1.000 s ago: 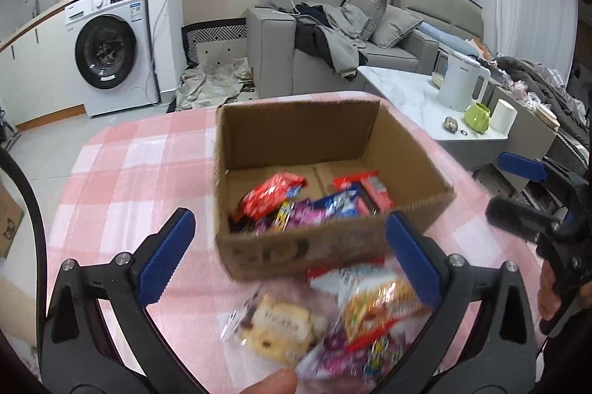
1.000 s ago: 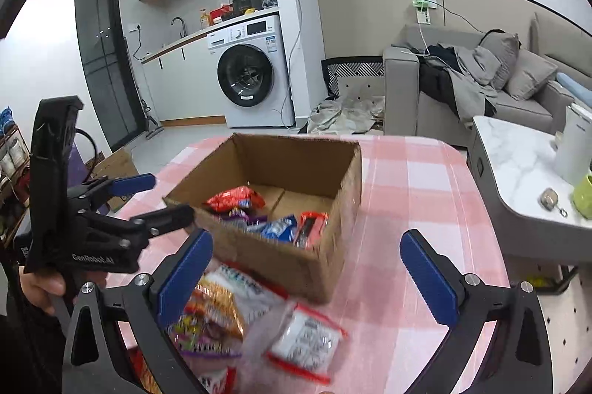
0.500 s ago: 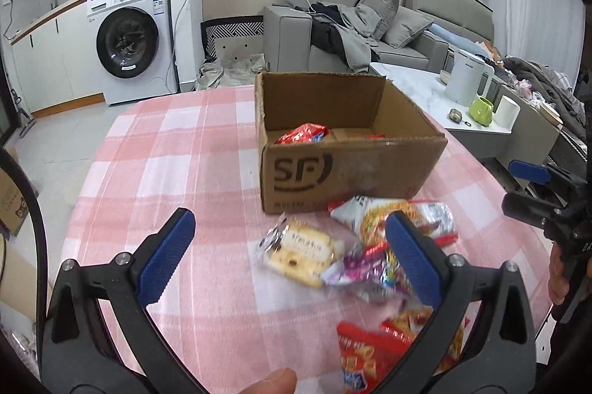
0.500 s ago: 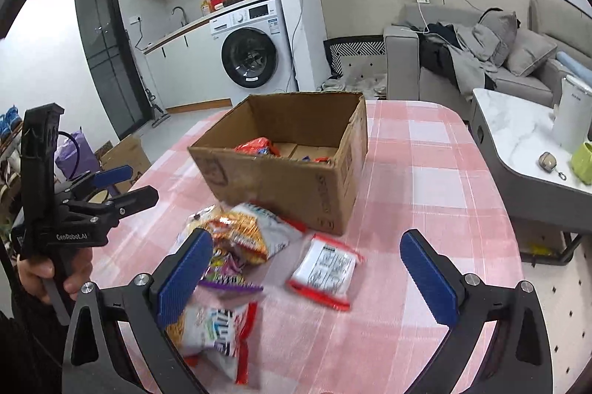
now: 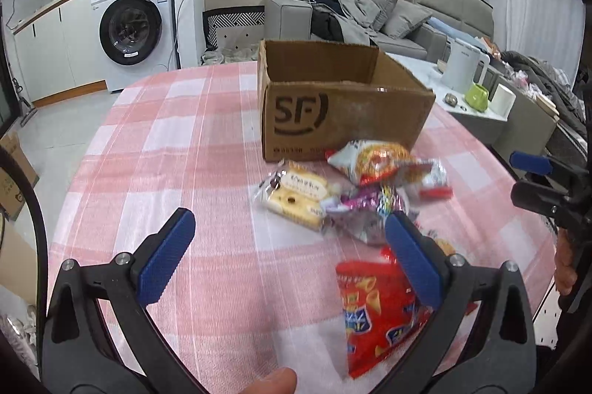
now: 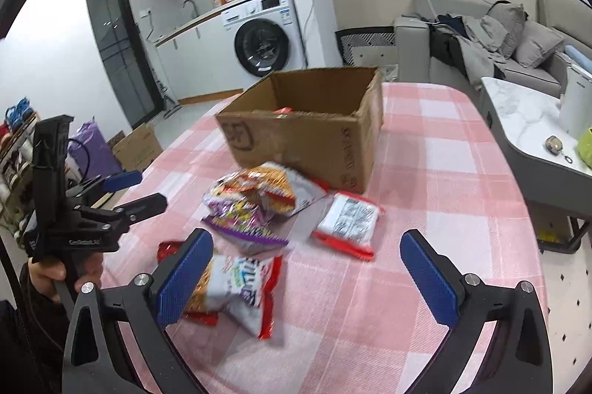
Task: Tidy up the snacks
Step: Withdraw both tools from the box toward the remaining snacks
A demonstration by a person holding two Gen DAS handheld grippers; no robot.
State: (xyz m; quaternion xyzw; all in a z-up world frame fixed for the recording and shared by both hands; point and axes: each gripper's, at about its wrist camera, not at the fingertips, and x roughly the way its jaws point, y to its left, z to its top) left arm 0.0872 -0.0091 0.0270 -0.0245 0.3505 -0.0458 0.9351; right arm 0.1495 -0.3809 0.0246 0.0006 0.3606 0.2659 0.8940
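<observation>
A brown SF cardboard box stands on the pink checked table; it also shows in the right wrist view. Several snack packets lie in front of it: a yellow cake packet, an orange-white bag, a purple packet and a red chip bag. In the right wrist view I see the orange bag, the purple packet, a red-white packet and a white-red bag. My left gripper is open and empty near the packets. My right gripper is open and empty above them.
The pink checked table ends near a marble coffee table with a white kettle on the right. A washing machine and a grey sofa stand behind.
Both grippers have pulled back from the box towards the table's near edge and sit lower. More packets show in front of the box; its inside is now mostly hidden.
</observation>
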